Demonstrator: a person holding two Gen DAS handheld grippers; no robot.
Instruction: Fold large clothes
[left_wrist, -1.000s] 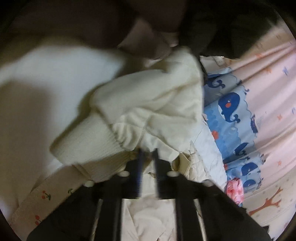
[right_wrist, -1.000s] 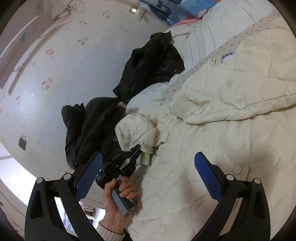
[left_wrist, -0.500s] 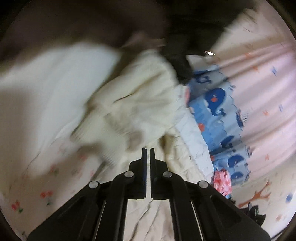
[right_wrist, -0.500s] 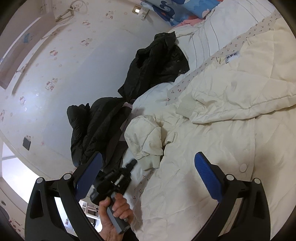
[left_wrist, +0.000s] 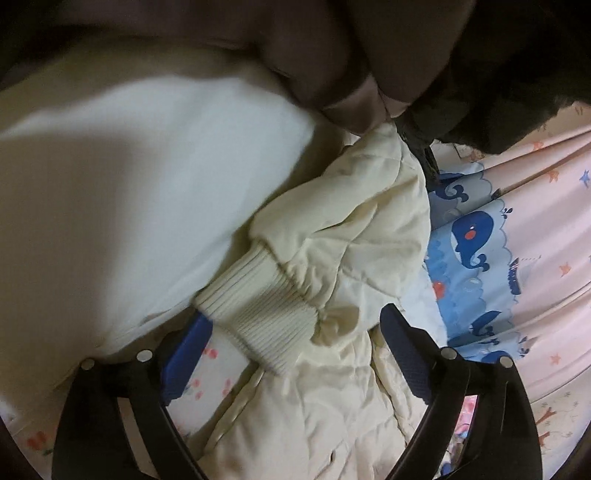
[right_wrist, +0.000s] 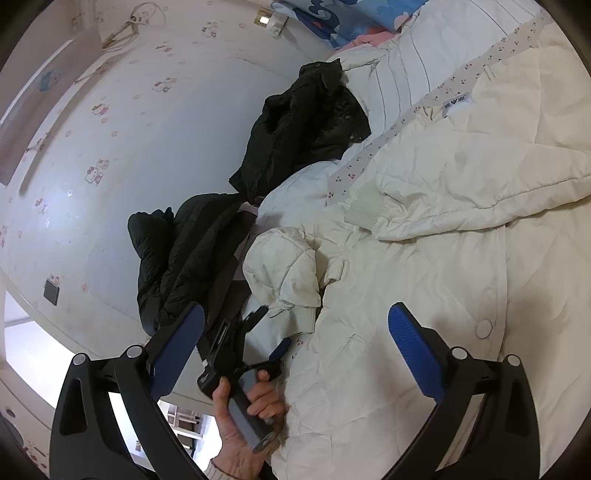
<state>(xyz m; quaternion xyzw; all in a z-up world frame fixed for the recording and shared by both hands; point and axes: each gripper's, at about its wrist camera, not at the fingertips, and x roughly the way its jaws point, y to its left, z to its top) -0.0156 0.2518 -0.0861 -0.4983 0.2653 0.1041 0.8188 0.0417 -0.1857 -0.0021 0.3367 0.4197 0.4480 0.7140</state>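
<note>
Jaws spread wide, the left gripper (left_wrist: 291, 347) straddles a ribbed cuff (left_wrist: 258, 310) of the cream jacket (right_wrist: 424, 302) lying on the bed, apparently lining up a grasp; the right gripper (right_wrist: 295, 347) hovers unclenched above, empty.

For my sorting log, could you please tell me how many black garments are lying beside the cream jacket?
2: one black jacket crumpled higher up by the quilt, another heaped near the left gripper. More may be hidden.
</note>
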